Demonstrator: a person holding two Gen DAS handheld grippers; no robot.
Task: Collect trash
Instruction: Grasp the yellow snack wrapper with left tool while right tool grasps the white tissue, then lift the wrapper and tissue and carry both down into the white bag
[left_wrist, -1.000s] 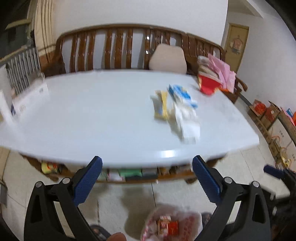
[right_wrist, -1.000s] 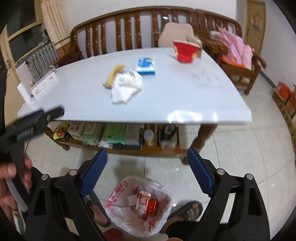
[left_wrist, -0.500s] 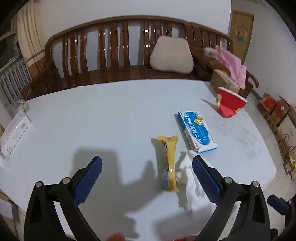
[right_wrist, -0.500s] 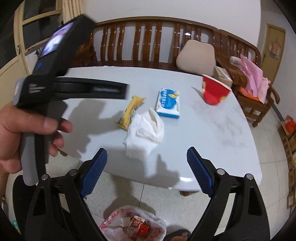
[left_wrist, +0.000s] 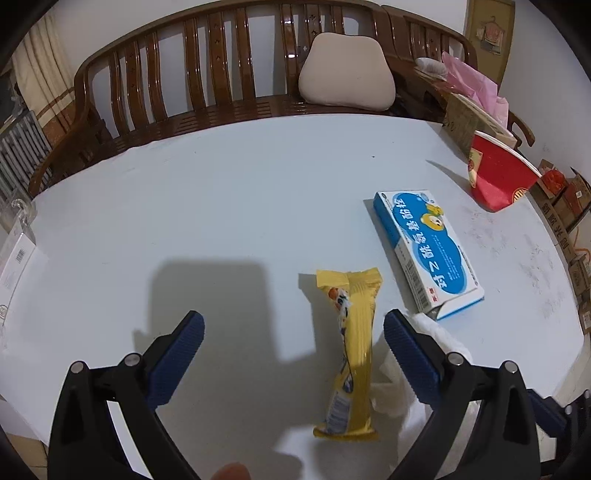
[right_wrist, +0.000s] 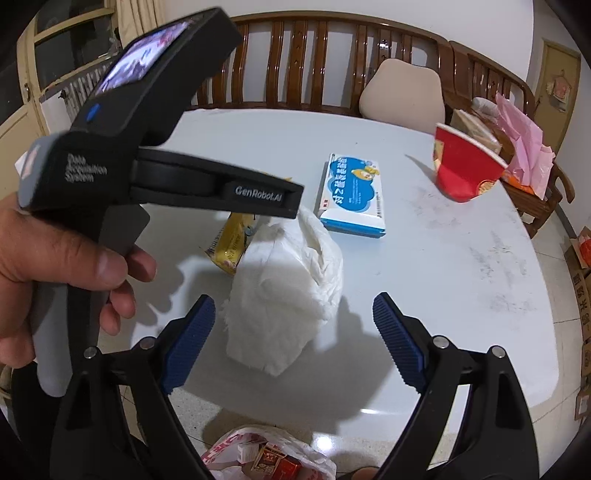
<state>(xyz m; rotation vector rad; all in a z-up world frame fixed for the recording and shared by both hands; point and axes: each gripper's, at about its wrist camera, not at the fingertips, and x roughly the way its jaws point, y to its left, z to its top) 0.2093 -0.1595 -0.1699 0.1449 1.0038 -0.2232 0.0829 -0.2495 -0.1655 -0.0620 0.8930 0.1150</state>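
The yellow snack wrapper (left_wrist: 351, 354) lies flat and lengthwise on the white counter (left_wrist: 184, 206), between the spread fingers of the left gripper (left_wrist: 293, 332) but nearer its right finger, with neither pad touching it. It looks light, thin and slick, probably empty or close to it, so it should crumple rather than resist; a pinch across its narrow middle seems the surest hold, since the crimped ends may slide out

Just beside it, touching or overlapping its right edge, sits the crumpled white tissue (right_wrist: 284, 291), soft and nearly weightless. It stands in front of the right gripper (right_wrist: 293, 325), whose fingers are wide apart and hold nothing. The tissue will squash to almost nothing, so closing fully on the bulk of the wad should work better than nipping a loose corner

Further back lies the blue and white box (left_wrist: 424, 251), flat, stiff and light by the look of it; its long edges offer the firmest purchase. Well apart at the far right corner leans the red paper cup (left_wrist: 498, 177), tilted, thin-walled and easily crushed; its rim is the likely hold

Below the counter's near edge a plastic bag (right_wrist: 266, 458) on the floor already holds some packets
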